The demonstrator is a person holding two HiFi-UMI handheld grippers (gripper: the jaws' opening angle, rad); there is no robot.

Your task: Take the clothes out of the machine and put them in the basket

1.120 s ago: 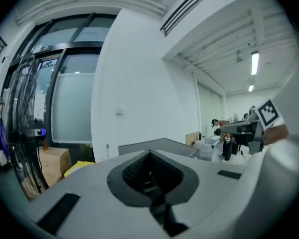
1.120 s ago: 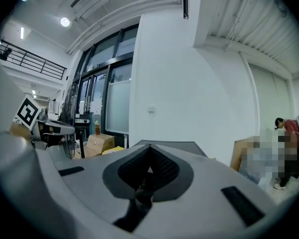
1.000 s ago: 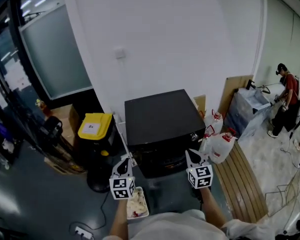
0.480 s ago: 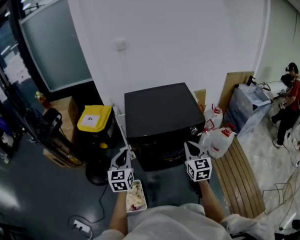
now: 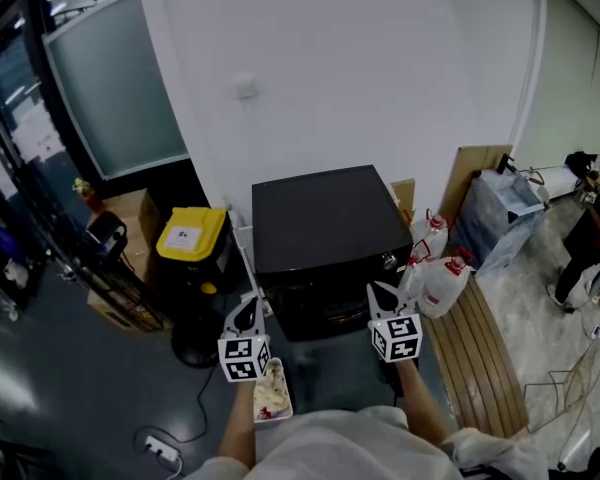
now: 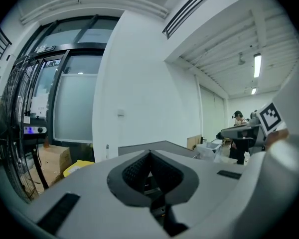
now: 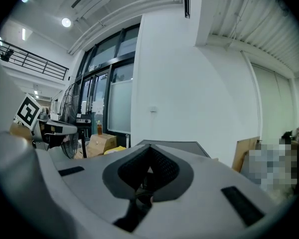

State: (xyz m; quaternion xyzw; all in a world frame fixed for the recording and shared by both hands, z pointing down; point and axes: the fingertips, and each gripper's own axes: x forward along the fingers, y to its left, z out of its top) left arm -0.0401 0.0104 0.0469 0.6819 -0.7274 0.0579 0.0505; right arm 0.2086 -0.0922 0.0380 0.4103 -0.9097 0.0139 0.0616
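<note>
The black washing machine (image 5: pixel 325 228) stands against the white wall, and its front is dark from above. My left gripper (image 5: pixel 246 308) and right gripper (image 5: pixel 377 291) hover level in front of it, one at each front corner, apart from it. Both are shut with nothing between the jaws: the left gripper's (image 6: pixel 150 154) tips meet, and so do the right gripper's (image 7: pixel 149 149). The machine's top (image 6: pixel 139 147) shows just beyond the jaws, and again in the right gripper view (image 7: pixel 182 145). A small white basket (image 5: pixel 272 395) with pale and red cloth sits on the floor below my left gripper.
A yellow-lidded black bin (image 5: pixel 190 243) stands left of the machine, with a cardboard box (image 5: pixel 130 230) behind it. White jugs with red caps (image 5: pixel 438 286) and a slatted wooden bench (image 5: pixel 485 363) lie to the right. A person (image 5: pixel 592 238) stands at the far right. A power strip (image 5: pixel 165 458) lies on the floor.
Both grippers have stayed almost still and shut. The person at the far right has moved towards the right edge of the head view.
</note>
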